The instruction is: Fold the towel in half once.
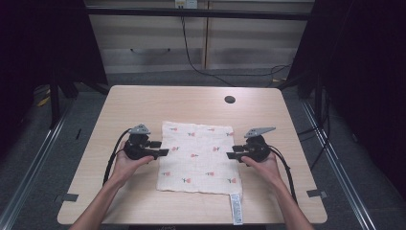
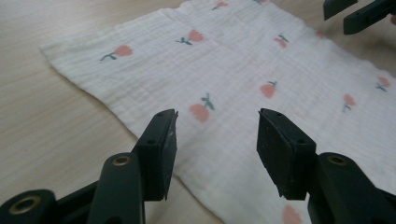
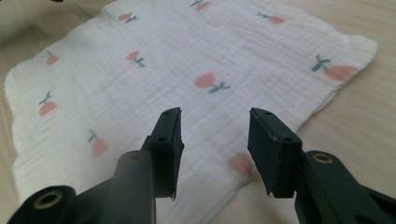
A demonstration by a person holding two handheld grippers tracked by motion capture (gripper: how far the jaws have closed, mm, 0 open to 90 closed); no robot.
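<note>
Two grippers, left gripper (image 1: pixel 162 153) and right gripper (image 1: pixel 231 155), flank the white flower-printed muslin cloth (image 1: pixel 198 158) at frame centre on the pale wooden table (image 1: pixel 143 103), jaws spread, pinching nothing.

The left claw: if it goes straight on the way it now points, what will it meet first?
Probably the cloth: the left claw, jaws open and empty, points across it toward the right claw. Its height above the cloth is unclear.
</note>
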